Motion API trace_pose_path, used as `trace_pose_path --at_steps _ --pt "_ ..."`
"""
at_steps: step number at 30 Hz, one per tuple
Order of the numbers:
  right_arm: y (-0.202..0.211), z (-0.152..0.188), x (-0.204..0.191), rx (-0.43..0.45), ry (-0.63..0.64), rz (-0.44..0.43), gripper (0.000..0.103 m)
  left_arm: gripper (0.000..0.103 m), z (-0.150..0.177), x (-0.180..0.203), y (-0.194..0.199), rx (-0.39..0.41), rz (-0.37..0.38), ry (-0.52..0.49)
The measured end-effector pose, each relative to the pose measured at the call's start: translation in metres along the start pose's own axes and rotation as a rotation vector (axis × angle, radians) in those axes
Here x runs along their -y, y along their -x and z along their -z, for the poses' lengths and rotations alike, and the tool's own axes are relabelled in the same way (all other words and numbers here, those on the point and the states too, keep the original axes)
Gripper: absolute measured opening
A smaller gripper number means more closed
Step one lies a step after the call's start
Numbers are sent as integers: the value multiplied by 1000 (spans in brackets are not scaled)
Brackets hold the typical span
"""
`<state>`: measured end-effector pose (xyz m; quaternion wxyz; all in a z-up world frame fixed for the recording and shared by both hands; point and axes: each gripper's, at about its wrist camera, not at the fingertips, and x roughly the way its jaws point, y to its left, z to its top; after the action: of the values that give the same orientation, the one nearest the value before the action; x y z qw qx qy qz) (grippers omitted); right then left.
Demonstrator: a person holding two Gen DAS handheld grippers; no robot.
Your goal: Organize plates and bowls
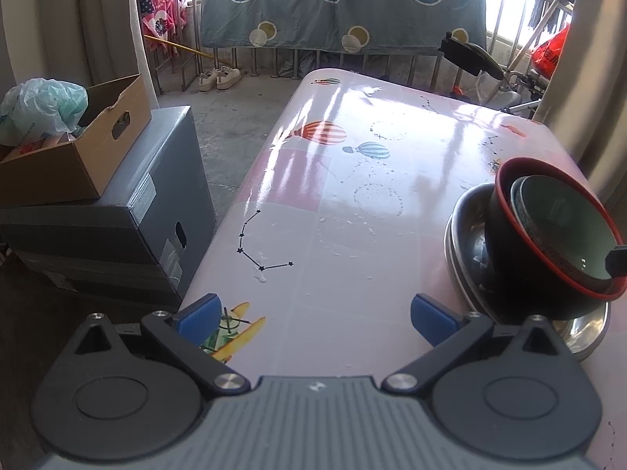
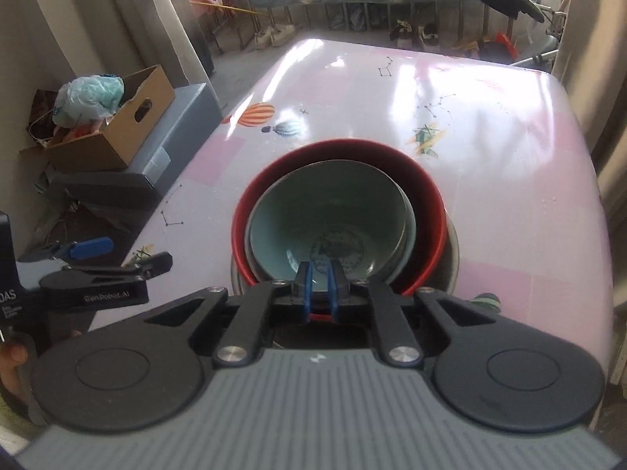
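Note:
A black bowl with a red rim [image 1: 505, 270] [image 2: 433, 199] stands tilted inside a stack of steel bowls [image 1: 464, 243] [image 2: 453, 262] at the right of the pink table [image 1: 333, 203]. A pale green bowl [image 1: 564, 227] [image 2: 329, 211] nests inside it. My right gripper [image 2: 321, 278] is shut on the near rim of the red-rimmed bowl; one of its fingertips [image 1: 617, 260] shows at the bowl's right edge in the left wrist view. My left gripper [image 1: 313, 313] [image 2: 129, 252] hangs open and holds nothing, over the table to the left of the stack.
Left of the table stands a grey box [image 1: 117, 219] with an open cardboard box [image 1: 78, 149] of bags on top. Shoes [image 1: 219, 76] and hanging laundry lie beyond the far edge. A curtain [image 1: 591, 78] hangs at the right. A hand [image 2: 11, 356] holds the left gripper.

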<state>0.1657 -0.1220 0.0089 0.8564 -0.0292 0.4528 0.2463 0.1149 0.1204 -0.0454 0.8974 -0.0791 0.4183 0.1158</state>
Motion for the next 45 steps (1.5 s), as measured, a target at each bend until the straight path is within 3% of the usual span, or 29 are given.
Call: trace_pose_path --at_steps 6,12,16,24,27,29,33,36,39,41,45 --pt "-12 -1 3 -8 -15 12 8 103 0 0 1 -3 1 -7" --pt "12 -4 5 13 -24 -18 9 103 0 0 1 1 1 -12" --pt "6 6 6 -9 -34 -4 9 103 1 3 0 -10 20 -13" --pt "16 18 19 56 -105 15 15 103 5 9 5 -18 33 -30" --pt "29 25 34 121 -186 12 28 103 5 10 7 -14 40 -33" --pt "36 29 47 175 -257 21 47 103 5 13 9 -14 46 -37" --pt "34 32 78 254 -401 50 52 103 8 17 13 -24 50 -52" --pt "32 38 87 275 -476 -4 53 103 13 21 19 -26 43 -72" --pt "33 52 78 302 -477 -3 66 103 18 27 24 -27 43 -99" --pt "36 65 66 316 -458 36 81 103 20 30 28 -24 44 -115" --pt "45 95 43 315 -388 77 94 103 23 37 34 -18 57 -134"
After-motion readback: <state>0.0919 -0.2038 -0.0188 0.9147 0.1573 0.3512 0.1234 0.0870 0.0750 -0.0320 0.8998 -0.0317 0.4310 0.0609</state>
